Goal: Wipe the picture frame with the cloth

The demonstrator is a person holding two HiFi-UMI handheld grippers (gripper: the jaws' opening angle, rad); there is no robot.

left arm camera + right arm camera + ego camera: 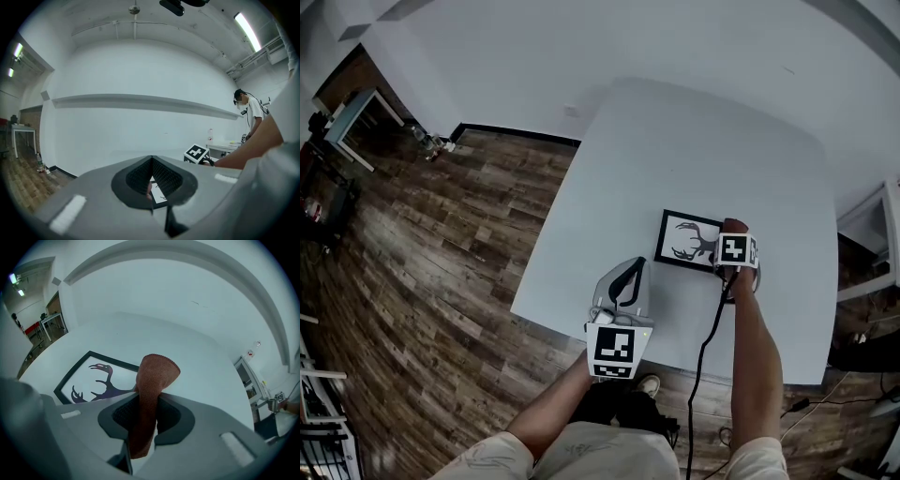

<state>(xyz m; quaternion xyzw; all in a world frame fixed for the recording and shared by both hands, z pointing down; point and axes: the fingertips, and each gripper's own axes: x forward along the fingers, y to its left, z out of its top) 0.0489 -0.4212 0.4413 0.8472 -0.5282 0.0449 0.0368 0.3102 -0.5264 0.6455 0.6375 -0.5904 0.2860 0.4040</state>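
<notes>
On the white table (675,141) the black picture frame (686,239), with its dark antlered figure on white, lies flat towards the near right part of the top. Over its right edge hangs the right gripper (733,239), its jaws clamped on a rust-brown cloth (152,380). The folded end of the cloth sticks up past the jaw tips, above the frame's near corner; whether it touches the frame I cannot tell. Nearer the table's front edge, left of the frame and apart from it, the left gripper (628,277) is held with its jaws together at the tips and nothing between them. Wooden floor (441,244) surrounds the table.
</notes>
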